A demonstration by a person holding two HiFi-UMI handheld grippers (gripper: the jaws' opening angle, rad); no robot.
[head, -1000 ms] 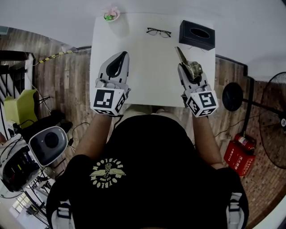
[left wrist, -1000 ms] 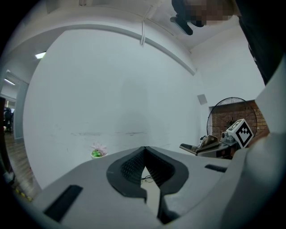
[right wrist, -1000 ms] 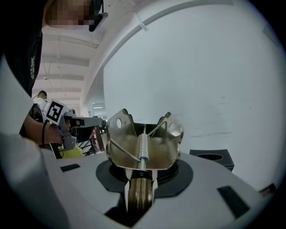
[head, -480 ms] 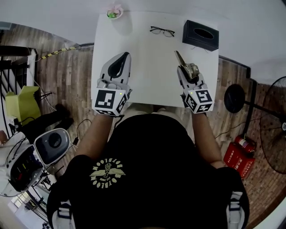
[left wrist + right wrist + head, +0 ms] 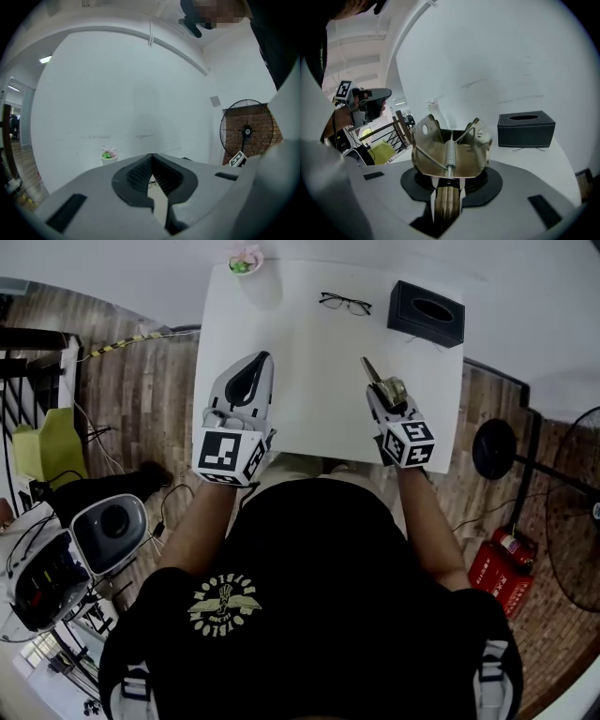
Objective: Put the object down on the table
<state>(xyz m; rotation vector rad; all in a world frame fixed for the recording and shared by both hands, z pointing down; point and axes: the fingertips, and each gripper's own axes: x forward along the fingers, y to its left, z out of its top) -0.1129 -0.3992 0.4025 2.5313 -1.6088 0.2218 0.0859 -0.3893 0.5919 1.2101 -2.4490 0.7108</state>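
A brass-coloured metal spring clip [image 5: 380, 381] [image 5: 451, 149] stands up out of my right gripper [image 5: 386, 397] [image 5: 449, 190], which is shut on the clip's handle end. The clip's flared jaws point away from me, above the white table [image 5: 309, 381], right of its middle. In the head view I cannot tell whether the clip touches the tabletop. My left gripper [image 5: 255, 364] [image 5: 151, 157] hovers over the table's left half, its fingertips meeting at the front with nothing between them.
A black tissue box [image 5: 427, 313] [image 5: 526, 128] sits at the table's far right corner. A pair of glasses [image 5: 345, 304] lies beside it, and a small potted plant [image 5: 245, 261] [image 5: 108, 154] is at the far left corner. A standing fan [image 5: 247, 129] is off to the right.
My right gripper has moved a little left and toward the table's near edge with the clip in it. The left gripper has stayed where it was.
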